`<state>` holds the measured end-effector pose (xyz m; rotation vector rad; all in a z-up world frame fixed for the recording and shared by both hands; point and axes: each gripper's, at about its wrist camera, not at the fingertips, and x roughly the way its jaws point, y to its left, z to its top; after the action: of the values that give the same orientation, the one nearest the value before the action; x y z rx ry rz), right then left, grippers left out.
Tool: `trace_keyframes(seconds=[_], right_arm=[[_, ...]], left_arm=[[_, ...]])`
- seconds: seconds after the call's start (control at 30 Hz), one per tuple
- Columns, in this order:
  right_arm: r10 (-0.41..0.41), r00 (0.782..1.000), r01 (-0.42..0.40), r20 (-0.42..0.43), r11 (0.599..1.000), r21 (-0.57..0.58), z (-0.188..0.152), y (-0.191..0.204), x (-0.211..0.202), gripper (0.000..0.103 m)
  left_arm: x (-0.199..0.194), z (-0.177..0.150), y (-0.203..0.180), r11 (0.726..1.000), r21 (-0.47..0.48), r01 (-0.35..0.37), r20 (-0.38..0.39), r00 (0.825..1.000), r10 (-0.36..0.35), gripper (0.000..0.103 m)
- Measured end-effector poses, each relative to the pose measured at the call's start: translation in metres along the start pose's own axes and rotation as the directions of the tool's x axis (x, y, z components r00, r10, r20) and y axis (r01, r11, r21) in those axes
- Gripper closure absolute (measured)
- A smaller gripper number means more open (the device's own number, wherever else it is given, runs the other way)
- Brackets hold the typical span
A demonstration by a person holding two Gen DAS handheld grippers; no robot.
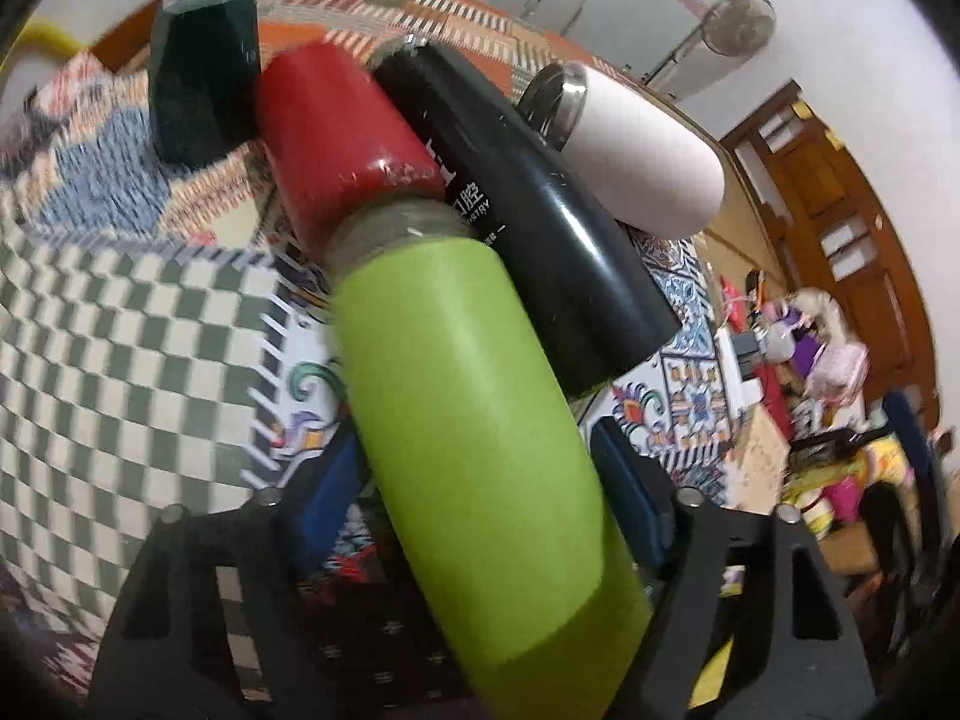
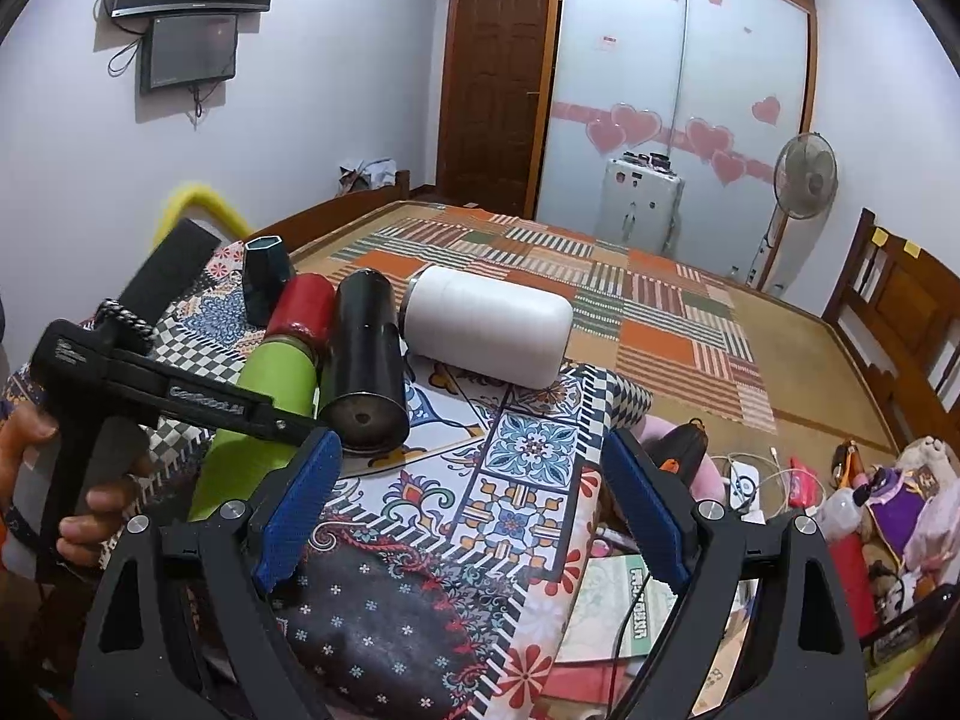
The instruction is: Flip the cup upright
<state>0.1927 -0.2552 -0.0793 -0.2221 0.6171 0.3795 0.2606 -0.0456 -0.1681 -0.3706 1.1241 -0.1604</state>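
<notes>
A bed covered in patterned patchwork cloths (image 2: 528,462) carries a row of drinking vessels lying close together.

In the left wrist view, the left gripper (image 1: 480,480) has its blue-padded fingers (image 1: 327,498) on either side of a lime-green bottle with a red cap (image 1: 462,396). The bottle lies on its side, tilted, its green body filling the space between the fingers, its red cap pointing away from the camera. The pads sit against or very near the body; whether they press it firmly cannot be told.

Just beside it, to the right, lies a black cylindrical flask (image 1: 528,216) with white lettering, and beyond that a white flask (image 1: 642,150) with a metal rim, also on its side. Behind the red cap stands a dark green faceted cup (image 1: 201,66), mouth down on the cloth.

In the right wrist view, the right gripper (image 2: 474,498) hovers over the cloth with its blue fingers (image 2: 300,510) spread wide, holding nothing. The person's left hand (image 2: 90,480) grips the other tool's black handle at the left edge. A standing fan (image 2: 801,180) and a wardrobe with pink hearts (image 2: 684,96) stand behind the bed.
</notes>
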Motion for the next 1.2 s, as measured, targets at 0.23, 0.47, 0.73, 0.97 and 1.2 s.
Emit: trace_keyframes(seconds=[0.23, 0.47, 0.73, 0.97, 1.2], right_arm=[[0.034, 0.999, -0.034, 0.011, 0.999, 0.009, 0.004, 0.007, 0.000, 0.016], [0.050, 0.999, -0.050, 0.017, 0.999, 0.003, 0.007, 0.017, 0.001, 0.016], [0.058, 0.997, -0.059, 0.050, 0.998, 0.010, 0.014, 0.022, -0.005, 0.016], [0.080, 0.994, -0.083, 0.077, 0.996, 0.042, 0.018, 0.023, -0.003, 0.016], [0.101, 0.987, -0.111, 0.127, 0.991, 0.069, 0.019, 0.026, -0.002, 0.010]], left_arm=[[-0.022, -0.009, 0.011, 0.996, 0.079, -0.035, 0.015, 0.999, 0.034, 0.037], [-0.063, -0.017, 0.003, 0.987, 0.151, -0.051, 0.138, 0.990, 0.030, 0.038], [-0.116, -0.033, -0.013, 0.970, 0.233, -0.068, 0.296, 0.955, -0.004, 0.040], [-0.134, -0.033, -0.026, 0.945, 0.300, -0.128, 0.386, 0.923, 0.003, 0.040], [-0.122, -0.018, -0.030, 0.928, 0.325, -0.181, 0.412, 0.911, 0.034, 0.040]])
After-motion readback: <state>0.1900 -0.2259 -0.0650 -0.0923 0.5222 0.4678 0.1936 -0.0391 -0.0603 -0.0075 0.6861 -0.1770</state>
